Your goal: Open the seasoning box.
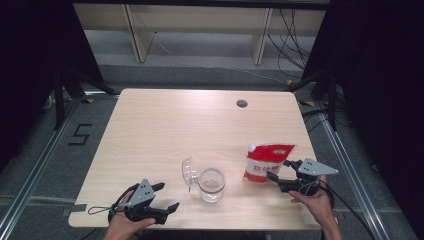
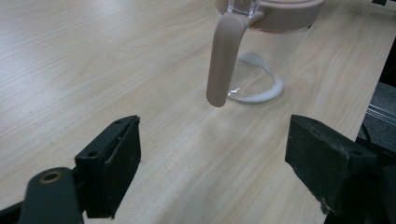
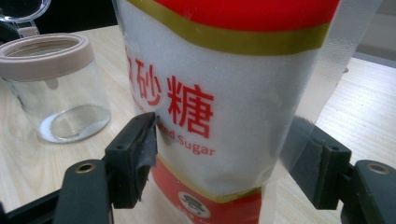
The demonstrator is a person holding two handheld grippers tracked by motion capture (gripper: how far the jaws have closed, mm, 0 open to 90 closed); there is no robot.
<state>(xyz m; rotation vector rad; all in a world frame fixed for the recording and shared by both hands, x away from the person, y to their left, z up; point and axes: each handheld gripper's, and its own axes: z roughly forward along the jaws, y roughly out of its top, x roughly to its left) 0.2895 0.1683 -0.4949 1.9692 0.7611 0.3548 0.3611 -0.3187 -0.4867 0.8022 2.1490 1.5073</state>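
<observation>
High view overhead; claw views close; share jar (image 1: 212, 185).

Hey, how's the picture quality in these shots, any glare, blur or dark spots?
High view: glare whitens the table's far edge, and the surroundings are dark. Left gripper view: the jar is sharp and cut off at the top. Right gripper view: the sugar bag is close, its lettering slightly soft.
</observation>
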